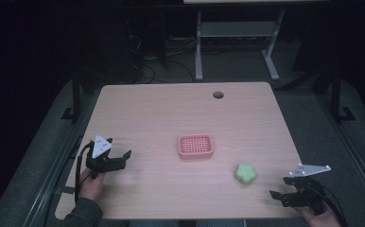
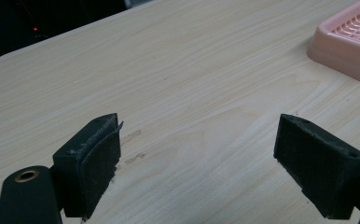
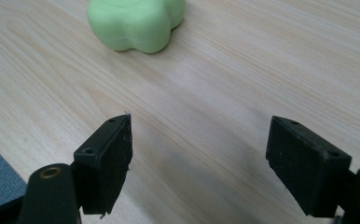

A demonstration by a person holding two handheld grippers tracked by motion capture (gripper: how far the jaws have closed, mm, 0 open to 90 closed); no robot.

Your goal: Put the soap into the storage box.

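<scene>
The right gripper (image 1: pixel 279 190) sits at the near right corner of the table (image 1: pixel 161 113), its jaws spread wide apart with nothing between them. In the right gripper view the same gripper (image 3: pixel 199 154) shows bare wood grain in the gap, and just ahead of the jaws, towards the upper left of that view, lies the green flower-shaped soap (image 3: pixel 136 21), flat on the wood and apart from both jaws. The high view places that soap (image 1: pixel 245 173) a little to the left of the right gripper and nearer the table's middle, near but not touching the pink slotted soap dish (image 1: pixel 195 146), which stands in the centre of the table.

The left gripper (image 1: pixel 120 152) is held at the near left side of the table, well apart from the soap, with a hand (image 1: pixel 91 185) and dark sleeve behind it. Its jaws are also spread wide and empty. The left gripper view shows this gripper (image 2: pixel 197 154) over bare wood with a few faint marks by the left jaw, and a corner of the soap dish (image 2: pixel 350 42) at the upper right edge, its grid of slots plain at close range.

The high view alone takes in the round cable hole (image 1: pixel 218 94) near the table's far edge and the grey desk frame (image 1: pixel 237 33) on the dark floor beyond.
</scene>
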